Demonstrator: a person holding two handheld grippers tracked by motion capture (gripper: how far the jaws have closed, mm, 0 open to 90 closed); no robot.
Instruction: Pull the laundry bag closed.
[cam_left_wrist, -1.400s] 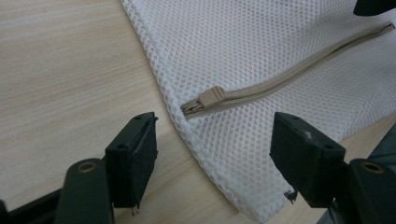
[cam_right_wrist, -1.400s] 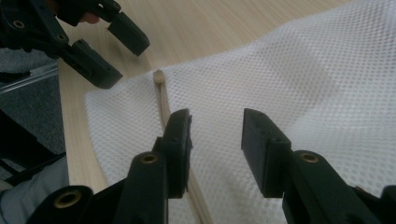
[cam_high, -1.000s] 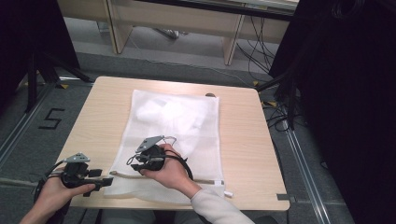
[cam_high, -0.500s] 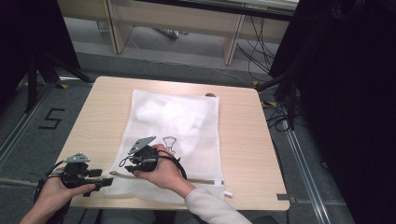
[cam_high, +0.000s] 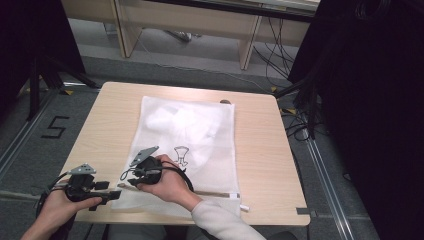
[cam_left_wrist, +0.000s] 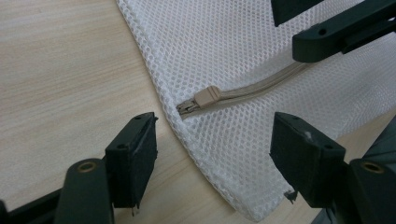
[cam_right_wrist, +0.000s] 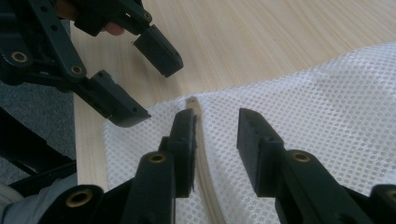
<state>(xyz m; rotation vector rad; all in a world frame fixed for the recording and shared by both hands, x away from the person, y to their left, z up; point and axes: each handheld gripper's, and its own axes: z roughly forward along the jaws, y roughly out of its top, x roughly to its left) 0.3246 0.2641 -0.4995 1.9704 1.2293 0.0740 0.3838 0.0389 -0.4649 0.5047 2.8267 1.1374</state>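
At the left edge of the high view, the left gripper (cam_high: 107, 192) is resting at the near-left corner of the wooden surface (cam_high: 260, 150), held in the person's left hand (cam_high: 60, 207). Its fingers (cam_left_wrist: 133, 158) are standing wide apart and released, just short of the corner of the white mesh laundry bag (cam_high: 187, 150), gripping nothing. In the left gripper view, the beige zipper pull (cam_left_wrist: 207, 96) is lying on the mesh ahead of the gap between them, at the end of the zipper (cam_left_wrist: 261, 81).

Moving right, the right gripper (cam_high: 131, 176) is hovering over the bag's near-left part, with the right hand (cam_high: 167, 182) covering its body, so its fingers are hard to make out from above. In the right gripper view, its fingers (cam_right_wrist: 184, 135) have just been closing; they are standing half apart on either side of the zipper band, with mesh between them, not yet pressing.

The bag is lying flat across the middle of the surface, a black printed mark (cam_high: 181, 155) on it. A pale bundle (cam_high: 175, 122) inside is showing only blurrily through the mesh. The zipper's far end is reaching the bag's near-right corner.
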